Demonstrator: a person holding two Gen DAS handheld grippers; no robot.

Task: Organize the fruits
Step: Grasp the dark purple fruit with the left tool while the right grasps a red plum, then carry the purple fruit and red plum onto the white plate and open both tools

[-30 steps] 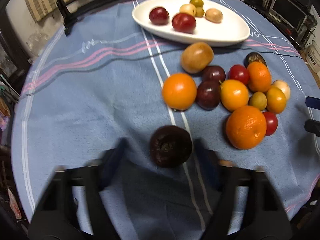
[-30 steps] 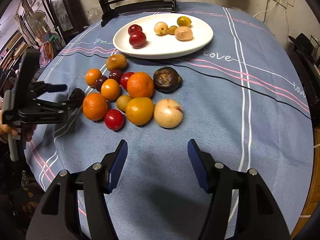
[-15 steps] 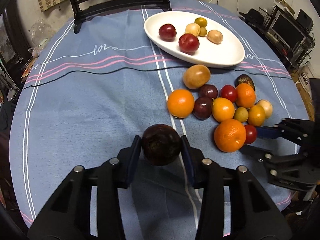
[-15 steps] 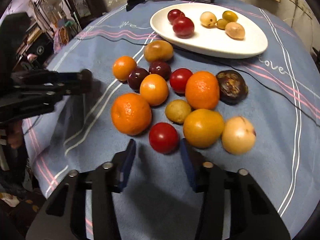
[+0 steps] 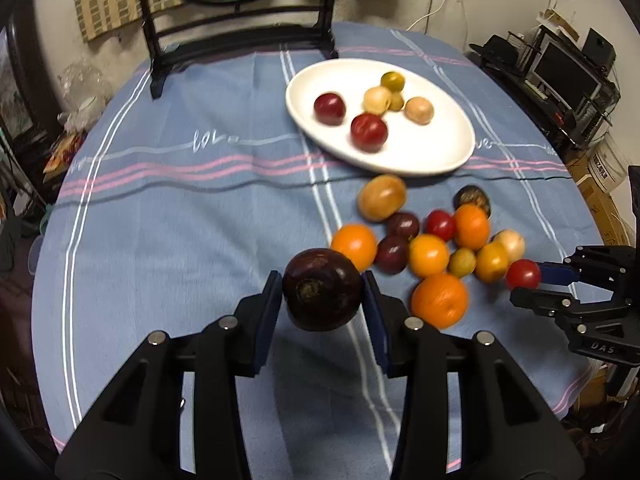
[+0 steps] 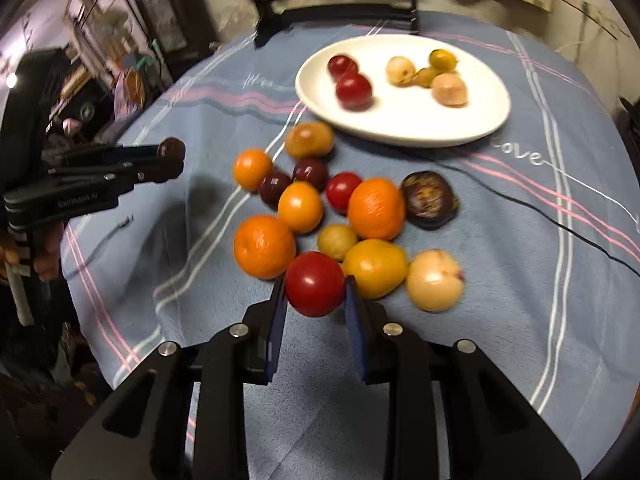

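Note:
My left gripper is shut on a dark purple round fruit and holds it above the blue striped tablecloth. My right gripper is shut on a small red fruit at the near edge of a pile of oranges, plums and yellow fruits. Its pads press on both sides of the fruit. A white oval plate at the far side holds two red fruits and several pale or yellow-green ones. The right gripper also shows in the left wrist view, at the right.
A black wooden stand with a round panel rises at the table's far edge. A thin black cable crosses the cloth below the plate. Shelves with electronics stand beyond the right rim. A person's hand grips the left tool.
The left jaws closed on the dark fruit and lifted it off the cloth. The right gripper moved in on the red fruit and closed on it.

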